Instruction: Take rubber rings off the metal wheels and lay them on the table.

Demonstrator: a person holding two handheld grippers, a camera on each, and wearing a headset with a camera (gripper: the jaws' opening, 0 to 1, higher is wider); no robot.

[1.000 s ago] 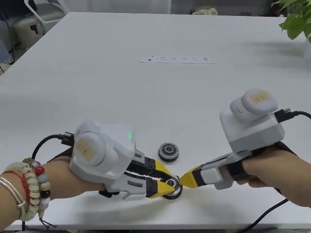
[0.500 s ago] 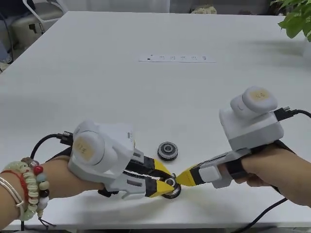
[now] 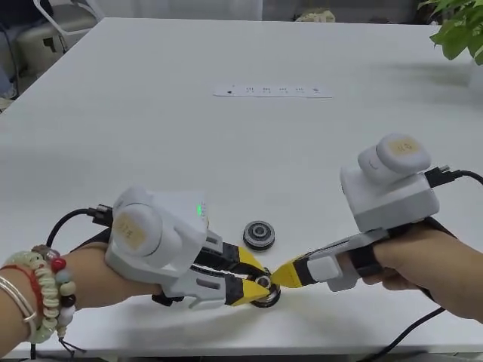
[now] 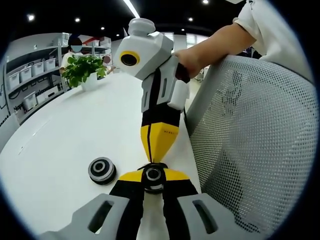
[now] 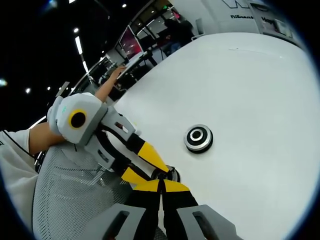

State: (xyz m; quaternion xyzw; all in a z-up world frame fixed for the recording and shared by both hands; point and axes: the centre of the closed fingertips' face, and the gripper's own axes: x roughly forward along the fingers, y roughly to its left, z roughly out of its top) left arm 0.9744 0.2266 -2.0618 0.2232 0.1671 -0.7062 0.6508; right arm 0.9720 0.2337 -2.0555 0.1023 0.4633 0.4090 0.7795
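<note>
A small metal wheel with a black rubber ring [image 3: 269, 294] sits near the table's front edge, and my left gripper [image 3: 259, 285] is shut on it. In the left gripper view that wheel [image 4: 153, 178] lies between the yellow jaw tips. My right gripper [image 3: 281, 276] comes in from the right with its jaws shut, its tip touching the held wheel's rim [image 5: 170, 174]. I cannot tell whether it pinches the ring. A second wheel with its ring [image 3: 259, 234] lies flat just behind, apart from both grippers.
A white power strip [image 3: 272, 91] lies far back on the white table [image 3: 151, 136]. A potted plant [image 3: 456, 30] stands at the back right corner. A mesh chair [image 4: 250, 150] is just off the front edge. Cables trail from both grippers.
My right gripper's tip has edged slightly left, closer against the held wheel. The left gripper and both wheels have stayed put.
</note>
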